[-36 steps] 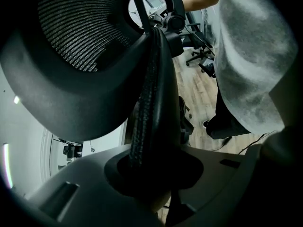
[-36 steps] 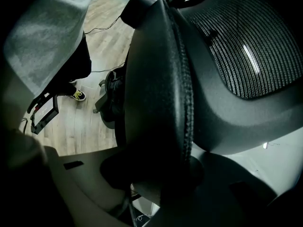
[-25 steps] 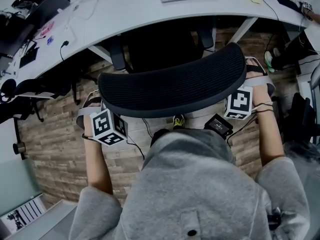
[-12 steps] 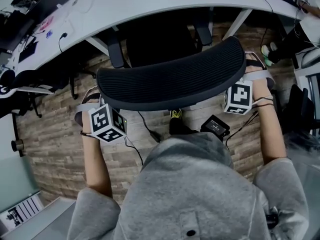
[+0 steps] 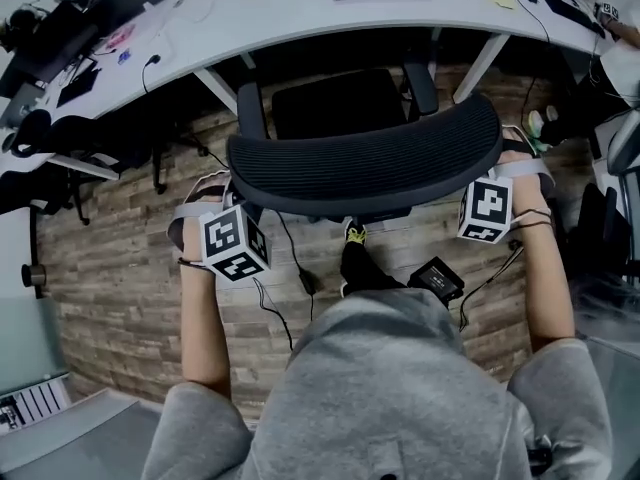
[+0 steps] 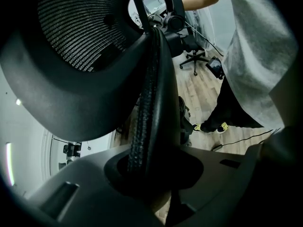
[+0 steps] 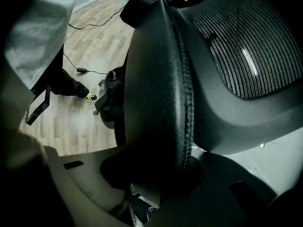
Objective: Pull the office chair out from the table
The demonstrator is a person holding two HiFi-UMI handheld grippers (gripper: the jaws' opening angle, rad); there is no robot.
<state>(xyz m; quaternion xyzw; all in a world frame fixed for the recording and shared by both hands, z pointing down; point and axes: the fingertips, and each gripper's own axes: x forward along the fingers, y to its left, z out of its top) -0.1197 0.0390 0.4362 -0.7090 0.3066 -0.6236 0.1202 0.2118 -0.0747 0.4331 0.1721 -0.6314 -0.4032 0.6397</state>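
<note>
Chair [image 5: 340, 103]: black office chair, seat mostly clear of the table edge, front just beside it, back toward the person.
Backrest [image 5: 365, 163]: curved mesh, held at both side edges.
Left gripper [image 6: 151, 167]: jaws part-closed, clamped on the backrest's left rim.
Right gripper [image 7: 158, 171]: jaws part-closed, clamped on the backrest's right rim.
Table [image 5: 250, 18]: white, curved, cables and dark gear on top.
Floor [image 5: 120, 268]: wood planks, loose cable [image 5: 290, 263] behind the chair.
Person [image 5: 400, 388]: grey sweatshirt, standing right behind the backrest.
</note>
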